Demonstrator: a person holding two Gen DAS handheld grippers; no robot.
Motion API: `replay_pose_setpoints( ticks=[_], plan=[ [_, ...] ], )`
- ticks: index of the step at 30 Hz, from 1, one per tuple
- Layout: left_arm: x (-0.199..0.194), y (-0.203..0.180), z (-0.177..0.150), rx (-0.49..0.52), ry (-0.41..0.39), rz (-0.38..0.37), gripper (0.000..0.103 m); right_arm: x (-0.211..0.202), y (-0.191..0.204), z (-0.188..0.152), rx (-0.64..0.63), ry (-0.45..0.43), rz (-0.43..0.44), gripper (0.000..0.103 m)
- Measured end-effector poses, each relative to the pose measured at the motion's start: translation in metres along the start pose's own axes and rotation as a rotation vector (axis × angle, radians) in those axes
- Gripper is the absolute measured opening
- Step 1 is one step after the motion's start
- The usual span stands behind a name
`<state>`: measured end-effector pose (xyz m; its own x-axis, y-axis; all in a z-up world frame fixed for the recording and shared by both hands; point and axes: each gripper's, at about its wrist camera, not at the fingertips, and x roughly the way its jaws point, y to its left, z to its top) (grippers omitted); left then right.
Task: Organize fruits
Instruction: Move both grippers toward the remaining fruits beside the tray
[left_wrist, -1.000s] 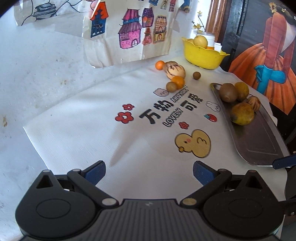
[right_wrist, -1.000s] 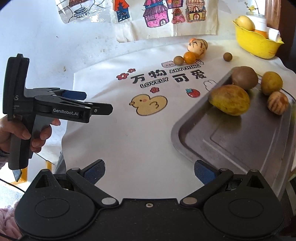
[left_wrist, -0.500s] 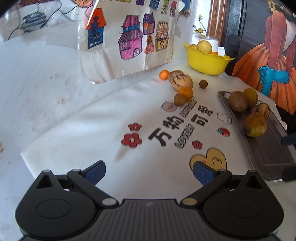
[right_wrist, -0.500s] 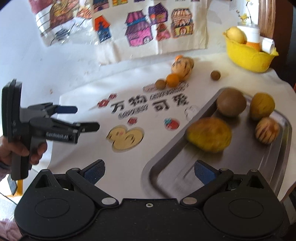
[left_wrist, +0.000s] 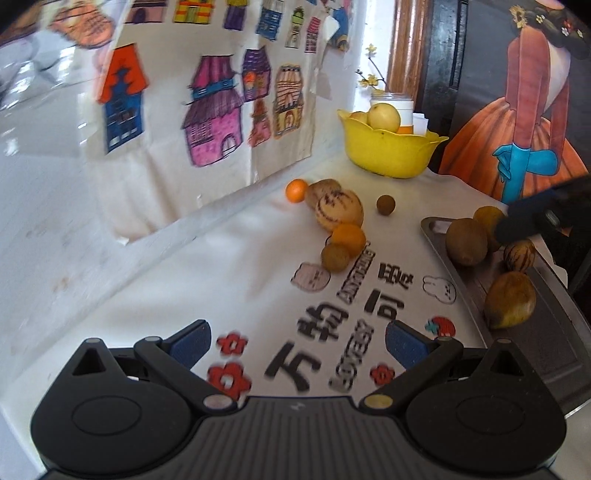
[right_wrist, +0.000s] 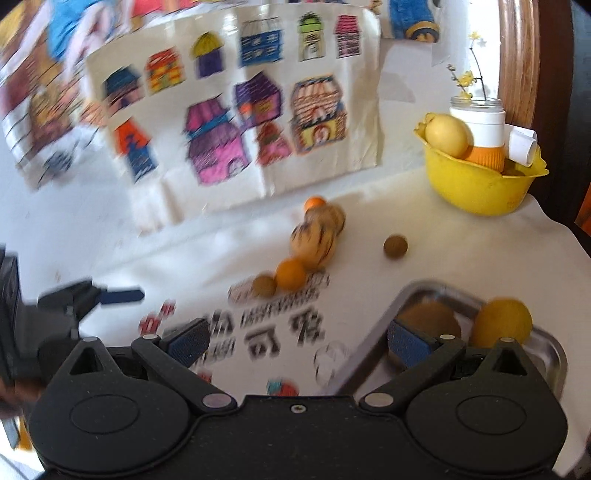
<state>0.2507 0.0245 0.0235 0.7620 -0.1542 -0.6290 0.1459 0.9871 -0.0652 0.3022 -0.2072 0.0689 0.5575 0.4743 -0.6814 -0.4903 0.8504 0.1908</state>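
Note:
Loose fruit lies on the white printed cloth (left_wrist: 184, 295): a striped melon (left_wrist: 338, 212), an orange (left_wrist: 348, 239), a brown fruit (left_wrist: 334, 257), a small orange (left_wrist: 296, 190) and a small brown ball (left_wrist: 385, 204). A metal tray (left_wrist: 546, 350) at the right holds a kiwi (left_wrist: 466, 240), a yellow-green fruit (left_wrist: 510, 305), a striped fruit (left_wrist: 519, 254) and a yellow one. My left gripper (left_wrist: 297, 338) is open and empty above the cloth. My right gripper (right_wrist: 299, 338) is open and empty, over the tray's near corner (right_wrist: 406, 295); the view is blurred.
A yellow bowl (left_wrist: 388, 151) with fruit and a white jar stands at the back right. A wall with house drawings (left_wrist: 207, 110) rises behind the cloth. A painting of a woman (left_wrist: 524, 122) stands at the far right.
Both grippers have moved forward toward the loose fruit at the back. The right gripper has passed over the tray. Both stay open and empty.

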Motion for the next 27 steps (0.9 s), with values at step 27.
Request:
replay_pose_setpoints(
  ticks=[27],
  plan=[
    [0.074,0.001,0.031,0.040,-0.024,-0.089,0.102,0.143,-0.043,0.074,0.217,0.092,0.037,0.102]
  ],
)
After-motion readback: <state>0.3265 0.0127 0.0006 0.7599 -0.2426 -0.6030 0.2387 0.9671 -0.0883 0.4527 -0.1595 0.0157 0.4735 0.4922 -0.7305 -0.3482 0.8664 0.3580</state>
